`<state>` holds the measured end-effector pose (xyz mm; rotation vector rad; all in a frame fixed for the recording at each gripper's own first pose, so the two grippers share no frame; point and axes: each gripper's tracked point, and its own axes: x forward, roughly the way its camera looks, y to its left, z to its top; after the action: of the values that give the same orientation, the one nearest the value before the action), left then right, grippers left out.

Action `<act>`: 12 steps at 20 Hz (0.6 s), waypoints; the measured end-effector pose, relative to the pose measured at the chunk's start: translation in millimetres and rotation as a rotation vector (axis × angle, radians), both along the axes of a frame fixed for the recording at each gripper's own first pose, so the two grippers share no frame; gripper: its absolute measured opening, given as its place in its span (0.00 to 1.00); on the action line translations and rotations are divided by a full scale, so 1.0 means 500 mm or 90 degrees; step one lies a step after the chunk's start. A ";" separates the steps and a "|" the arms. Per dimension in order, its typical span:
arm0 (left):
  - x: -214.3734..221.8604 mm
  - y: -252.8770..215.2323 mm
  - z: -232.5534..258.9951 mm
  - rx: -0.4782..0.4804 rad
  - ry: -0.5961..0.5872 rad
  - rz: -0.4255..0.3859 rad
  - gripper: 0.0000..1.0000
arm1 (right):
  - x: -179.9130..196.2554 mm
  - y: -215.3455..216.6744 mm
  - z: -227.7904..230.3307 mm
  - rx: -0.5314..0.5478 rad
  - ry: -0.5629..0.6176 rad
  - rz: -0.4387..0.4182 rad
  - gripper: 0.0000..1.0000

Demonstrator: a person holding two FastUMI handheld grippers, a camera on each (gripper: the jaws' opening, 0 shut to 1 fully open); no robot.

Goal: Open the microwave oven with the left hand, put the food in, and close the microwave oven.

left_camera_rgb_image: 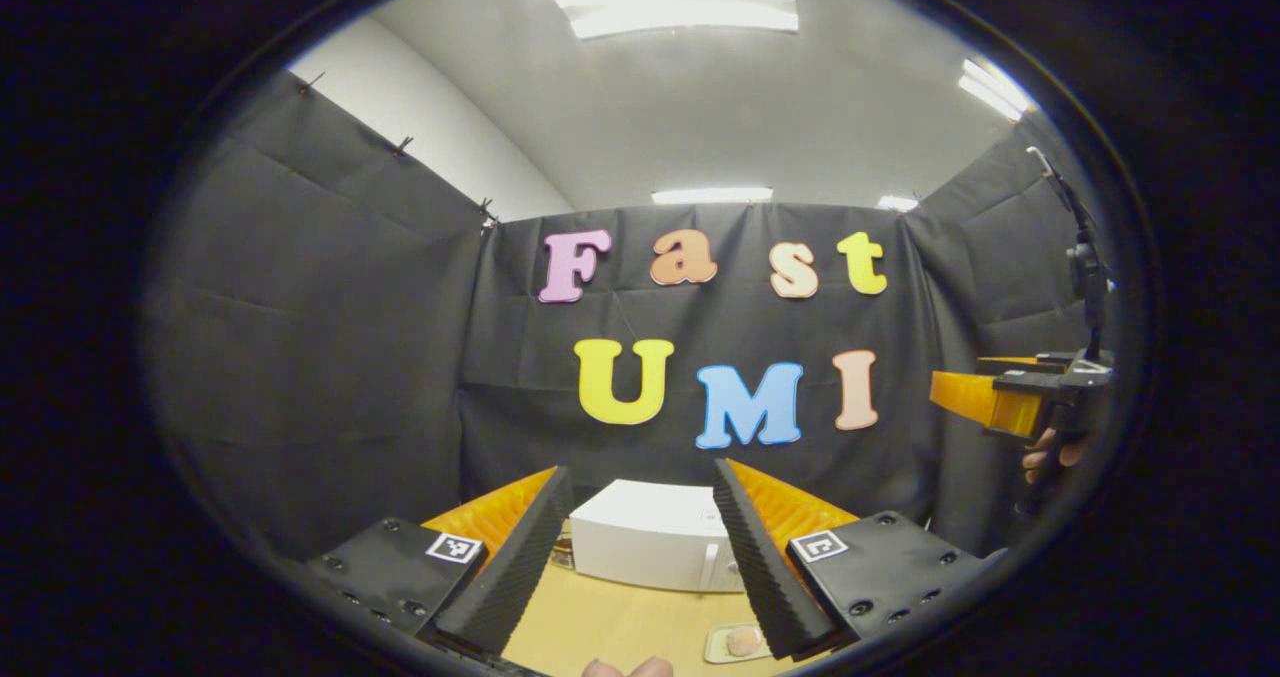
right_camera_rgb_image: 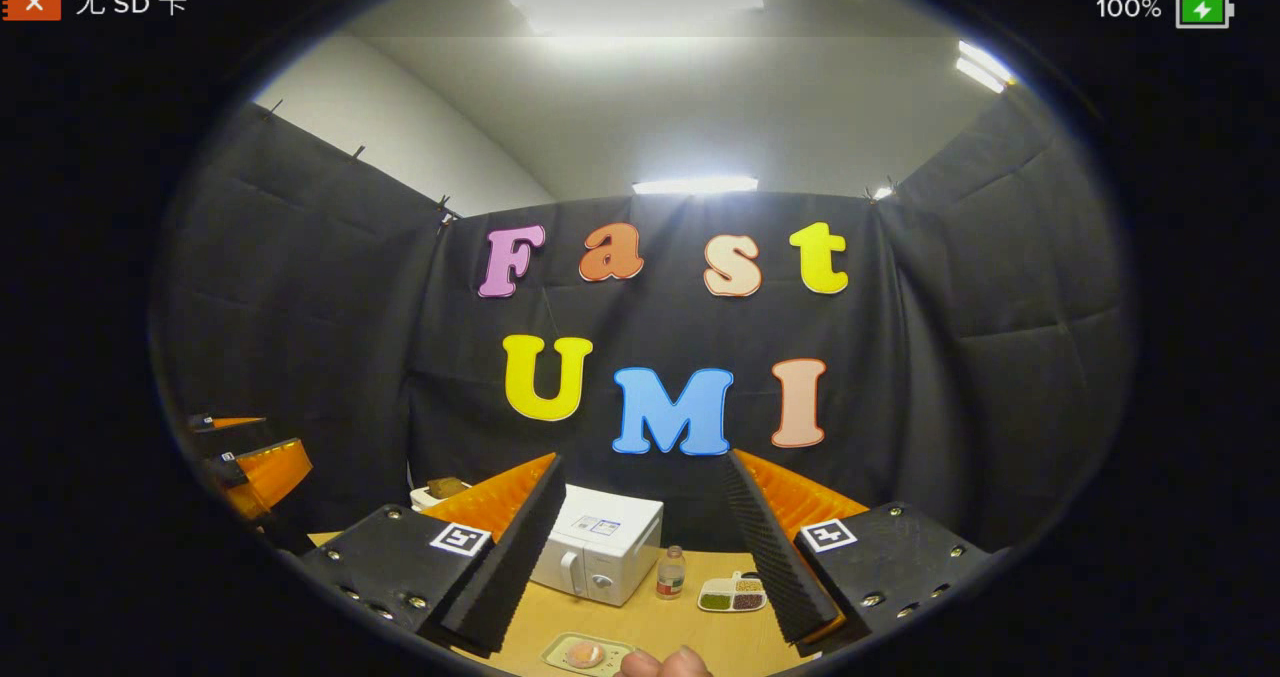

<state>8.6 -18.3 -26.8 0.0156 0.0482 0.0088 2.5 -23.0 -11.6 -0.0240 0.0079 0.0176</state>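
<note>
I'm holding the left gripper and right gripper both spread apart, empty, above the wooden bench, eyeing the closed boxy white microwave oven standing at the back, rigid, likely best taken by its slim door handle.

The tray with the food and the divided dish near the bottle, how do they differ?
The food tray lies nearest the camera with one pale roundish item; the divided dish lies farther back beside the bottle, holding several differently coloured fillings in compartments. Both are shallow, light-coloured, and rest flat on the wooden table.
</note>
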 end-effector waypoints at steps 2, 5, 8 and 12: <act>0.016 -0.022 -0.014 0.008 0.001 0.003 0.94 | 0.007 -0.027 -0.001 0.002 -0.005 0.004 0.96; 0.045 -0.063 -0.057 0.027 0.006 0.001 0.93 | 0.023 -0.065 -0.020 0.021 0.004 0.016 0.96; 0.074 -0.085 -0.116 0.056 0.018 0.008 0.96 | 0.042 -0.100 -0.033 0.048 0.007 0.012 0.96; 0.146 -0.125 -0.246 0.066 0.060 -0.028 0.95 | 0.068 -0.131 -0.025 0.014 -0.011 -0.011 0.97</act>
<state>81.7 -80.9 -150.0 0.1205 0.1409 -0.0331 36.7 -88.4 -24.2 -0.0017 -0.0100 -0.0005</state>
